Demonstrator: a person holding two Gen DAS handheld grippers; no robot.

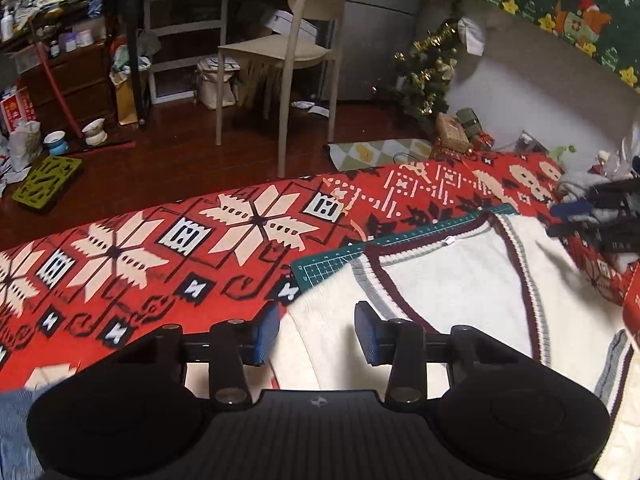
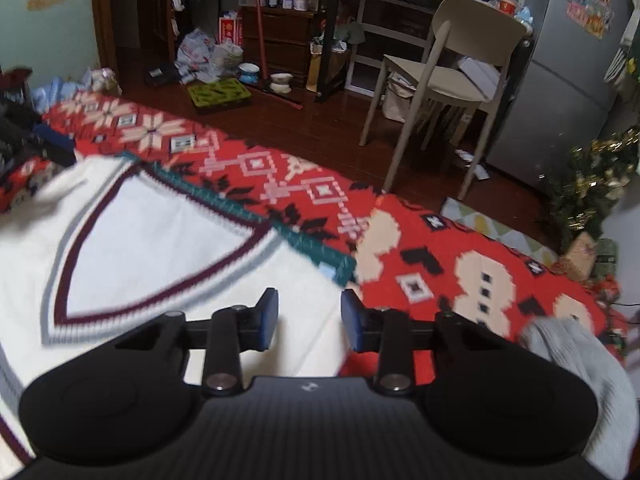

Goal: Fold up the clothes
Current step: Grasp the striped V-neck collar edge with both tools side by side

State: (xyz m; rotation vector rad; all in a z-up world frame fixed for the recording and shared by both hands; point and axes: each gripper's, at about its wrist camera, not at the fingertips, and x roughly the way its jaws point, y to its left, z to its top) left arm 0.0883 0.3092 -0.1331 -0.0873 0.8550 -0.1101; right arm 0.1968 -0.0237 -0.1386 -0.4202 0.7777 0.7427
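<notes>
Lying flat, neck opening up, on a green cutting mat (image 1: 332, 266) over the red patterned blanket (image 1: 140, 256): a white V-neck knit vest (image 1: 448, 280) with maroon and grey trim. Left gripper (image 1: 316, 330) above its shoulder edge, jaws wide, empty. Right gripper (image 2: 309, 320) likewise parted, empty, at the opposite shoulder edge.

Right gripper (image 2: 309, 320), lower centre of the frame: jaws standing apart, gripping nothing, hovering over the edge of a white V-neck vest (image 2: 160, 240). Vest lying across a red patterned blanket (image 2: 440, 256) and a green cutting mat (image 2: 312, 246). Beige chair (image 2: 452, 80) standing upper right. Grey cloth (image 2: 576, 364) lying lower right.
</notes>
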